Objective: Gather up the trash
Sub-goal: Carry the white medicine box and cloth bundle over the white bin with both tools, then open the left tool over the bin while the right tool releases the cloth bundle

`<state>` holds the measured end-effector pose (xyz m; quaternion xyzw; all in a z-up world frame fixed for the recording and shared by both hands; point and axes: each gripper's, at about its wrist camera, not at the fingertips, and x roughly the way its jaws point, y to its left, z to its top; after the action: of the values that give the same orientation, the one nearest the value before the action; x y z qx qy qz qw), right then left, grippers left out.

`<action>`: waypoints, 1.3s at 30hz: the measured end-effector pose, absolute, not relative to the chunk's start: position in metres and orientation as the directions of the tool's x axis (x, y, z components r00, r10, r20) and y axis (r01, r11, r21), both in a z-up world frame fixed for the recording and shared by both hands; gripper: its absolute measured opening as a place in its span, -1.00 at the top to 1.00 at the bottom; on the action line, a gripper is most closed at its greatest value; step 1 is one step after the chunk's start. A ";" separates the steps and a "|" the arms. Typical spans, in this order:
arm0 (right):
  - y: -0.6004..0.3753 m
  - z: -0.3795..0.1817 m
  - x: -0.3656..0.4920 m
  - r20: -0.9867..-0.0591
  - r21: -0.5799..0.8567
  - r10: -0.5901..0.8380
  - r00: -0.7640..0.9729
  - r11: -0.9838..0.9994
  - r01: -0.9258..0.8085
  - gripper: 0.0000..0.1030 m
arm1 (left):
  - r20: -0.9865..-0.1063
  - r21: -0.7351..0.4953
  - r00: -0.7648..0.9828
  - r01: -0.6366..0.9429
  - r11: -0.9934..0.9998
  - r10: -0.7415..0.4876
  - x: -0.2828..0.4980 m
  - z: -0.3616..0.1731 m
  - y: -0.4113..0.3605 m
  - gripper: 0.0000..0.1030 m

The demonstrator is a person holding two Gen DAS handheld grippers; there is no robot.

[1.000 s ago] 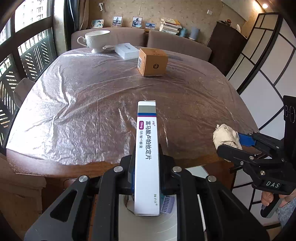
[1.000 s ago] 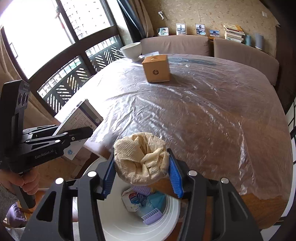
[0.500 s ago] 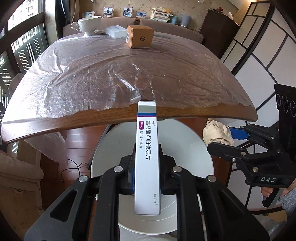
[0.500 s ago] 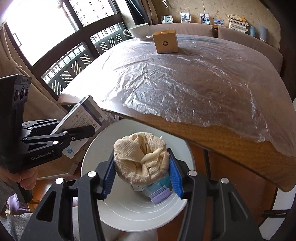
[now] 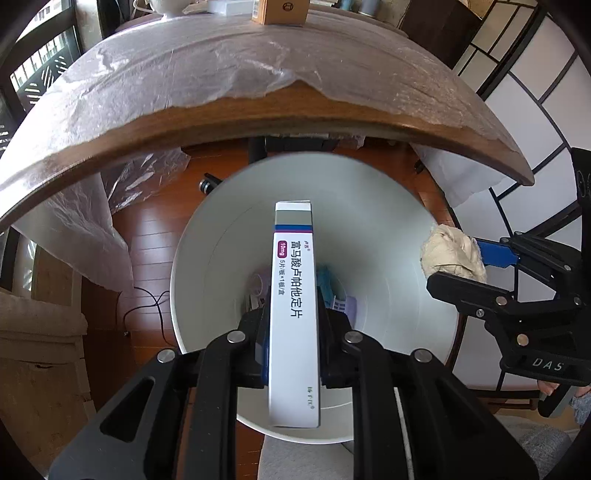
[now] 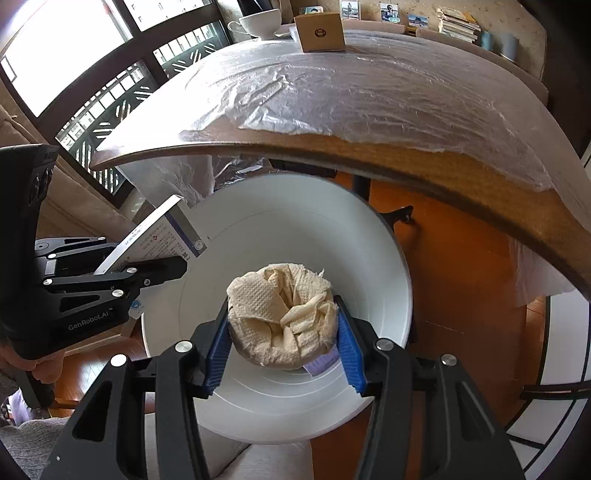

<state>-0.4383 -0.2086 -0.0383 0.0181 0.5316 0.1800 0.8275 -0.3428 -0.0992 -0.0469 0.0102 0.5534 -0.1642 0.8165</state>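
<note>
Both views dropped since a second ago: tabletop (image 5: 258,122) edge now above us, white bin (image 5: 388,206) mouth fills centre.

Left tongs (image 5: 293,332) pinching medicine box (image 5: 293,295), long side up, now over bin opening, not released.

Right tongs (image 6: 282,332) pinching crumpled tissue (image 6: 282,317), also over bin; other trash visible at bin bottom.

We judge both items at drop position; next step opening the tongs.

Brown box (image 6: 320,32) and cup (image 6: 260,23) remain at far end of tabletop, maybe more to collect.
</note>
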 end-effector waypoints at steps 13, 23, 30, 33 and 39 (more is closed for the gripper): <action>-0.198 -0.060 -0.442 -0.892 0.200 0.257 0.373 0.962 -0.185 0.02 | -0.936 -0.137 0.264 0.329 0.934 -0.231 -0.340 -0.076 -0.102 0.61; -0.192 -0.065 -0.444 -0.908 0.153 0.218 0.359 0.968 -0.199 -0.32 | -0.937 -0.114 0.272 0.349 0.930 -0.217 -0.339 -0.080 -0.101 -0.26; -0.198 -0.047 -0.452 -0.887 0.108 0.188 0.421 0.972 -0.207 -0.67 | -0.925 -0.094 0.326 0.301 0.949 -0.196 -0.337 -0.067 -0.087 -0.52; -0.201 -0.035 -0.454 -0.873 0.086 0.183 0.453 0.970 -0.227 -0.72 | -0.919 -0.108 0.339 0.272 0.956 -0.200 -0.335 -0.053 -0.079 -0.52; -0.204 0.018 -0.452 -0.788 0.037 0.188 0.587 0.965 -0.260 -0.92 | -0.838 -0.140 0.491 0.229 0.963 -0.239 -0.333 0.015 -0.063 -0.94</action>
<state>-0.4518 -0.2036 0.0181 -0.0412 0.4369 0.1259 0.8897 -0.3326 -0.0627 0.0148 -0.0050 0.4858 -0.1353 0.8635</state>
